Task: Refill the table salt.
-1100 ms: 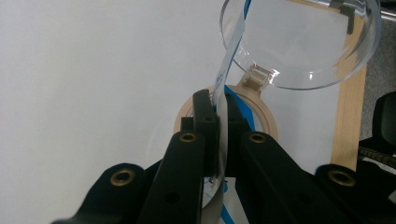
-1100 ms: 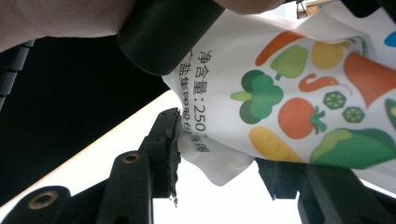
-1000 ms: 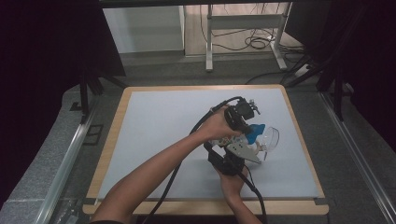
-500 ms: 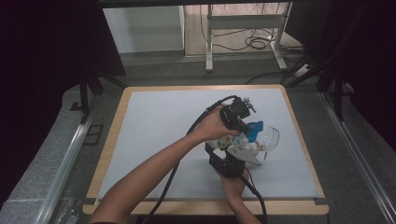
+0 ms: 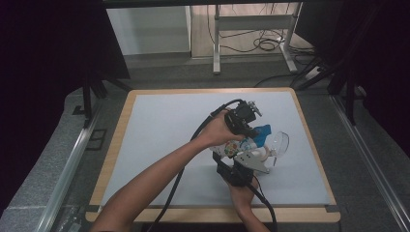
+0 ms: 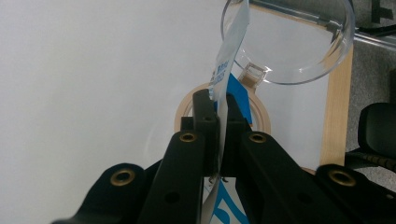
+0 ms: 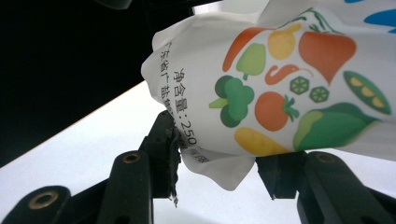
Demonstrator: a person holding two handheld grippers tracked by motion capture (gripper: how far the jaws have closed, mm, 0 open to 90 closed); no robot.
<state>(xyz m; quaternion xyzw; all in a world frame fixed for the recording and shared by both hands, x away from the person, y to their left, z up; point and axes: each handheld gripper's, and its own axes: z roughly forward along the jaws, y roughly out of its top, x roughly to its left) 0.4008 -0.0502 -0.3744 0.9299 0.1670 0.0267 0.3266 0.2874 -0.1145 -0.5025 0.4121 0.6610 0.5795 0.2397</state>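
Observation:
A white packet (image 5: pixel 240 145) printed with vegetables (image 7: pixel 299 93) is held above the grey mat between both grippers. My left gripper (image 6: pixel 218 105) is shut on the packet's thin blue-and-white top edge (image 6: pixel 229 60); the high view shows that gripper (image 5: pixel 255 128) reaching in from the left. From below, my right gripper (image 7: pixel 219 163) is shut on the packet's crumpled lower end, pads pressing on both sides, and appears in the high view (image 5: pixel 239 151) too. Under the packet lies a round beige-rimmed container (image 6: pixel 262 116) with a clear hinged lid (image 6: pixel 289 46) open beyond it.
The grey mat (image 5: pixel 169 130) lies on a wood-edged table (image 5: pixel 116 145), whose edge (image 6: pixel 337 116) runs just past the clear lid (image 5: pixel 280 142). Black cables (image 5: pixel 203 130) trail from both grippers. Dark curtains and metal rails flank the table.

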